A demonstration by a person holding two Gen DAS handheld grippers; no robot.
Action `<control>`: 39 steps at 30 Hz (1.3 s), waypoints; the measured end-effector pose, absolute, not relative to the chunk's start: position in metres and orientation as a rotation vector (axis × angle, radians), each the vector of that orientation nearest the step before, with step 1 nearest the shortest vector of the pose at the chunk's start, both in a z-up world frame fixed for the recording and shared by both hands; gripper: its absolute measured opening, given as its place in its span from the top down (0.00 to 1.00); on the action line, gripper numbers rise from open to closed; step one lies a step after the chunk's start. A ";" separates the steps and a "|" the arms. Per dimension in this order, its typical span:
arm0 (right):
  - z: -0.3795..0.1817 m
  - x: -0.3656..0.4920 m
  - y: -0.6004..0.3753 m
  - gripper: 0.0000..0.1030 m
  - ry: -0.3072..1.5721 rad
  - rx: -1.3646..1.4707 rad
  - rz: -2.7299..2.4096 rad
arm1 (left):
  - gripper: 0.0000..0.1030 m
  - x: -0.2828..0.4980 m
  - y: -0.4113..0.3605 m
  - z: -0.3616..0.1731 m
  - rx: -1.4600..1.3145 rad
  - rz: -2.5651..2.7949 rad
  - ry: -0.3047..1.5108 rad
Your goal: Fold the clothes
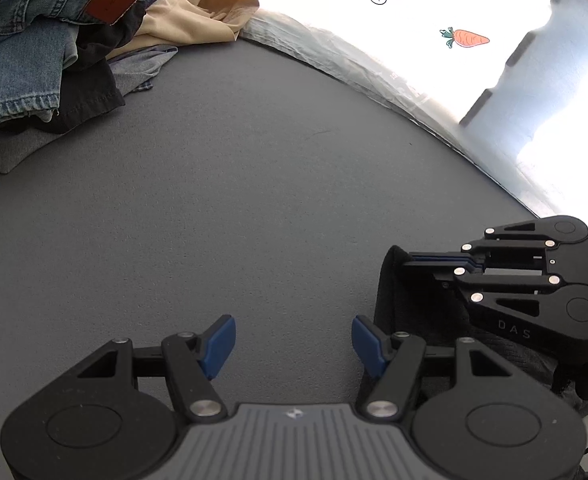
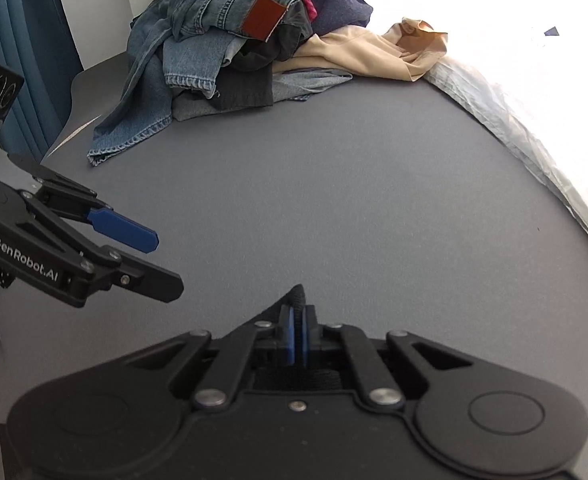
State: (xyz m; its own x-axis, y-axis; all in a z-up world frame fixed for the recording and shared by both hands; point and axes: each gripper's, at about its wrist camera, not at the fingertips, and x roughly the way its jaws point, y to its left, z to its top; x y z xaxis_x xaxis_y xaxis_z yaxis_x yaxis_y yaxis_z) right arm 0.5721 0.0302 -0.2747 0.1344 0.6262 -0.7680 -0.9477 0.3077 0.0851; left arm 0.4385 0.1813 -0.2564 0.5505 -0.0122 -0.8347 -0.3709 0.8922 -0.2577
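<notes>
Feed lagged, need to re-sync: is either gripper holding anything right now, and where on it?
The right gripper is shut on a black garment, pinching a fold at its edge. The left gripper is open and holds nothing.

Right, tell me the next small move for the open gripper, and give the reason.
Probably shift the left gripper over to the dark garment and close on its free edge. Its jaws stand open over bare grey table, holding nothing, while the right gripper is shut on that garment. A fold likely needs a second grip.
</notes>
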 end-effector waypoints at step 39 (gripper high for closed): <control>-0.241 0.451 -0.205 0.58 0.929 0.067 0.063 | 0.93 0.455 0.219 -0.281 -0.320 0.505 0.955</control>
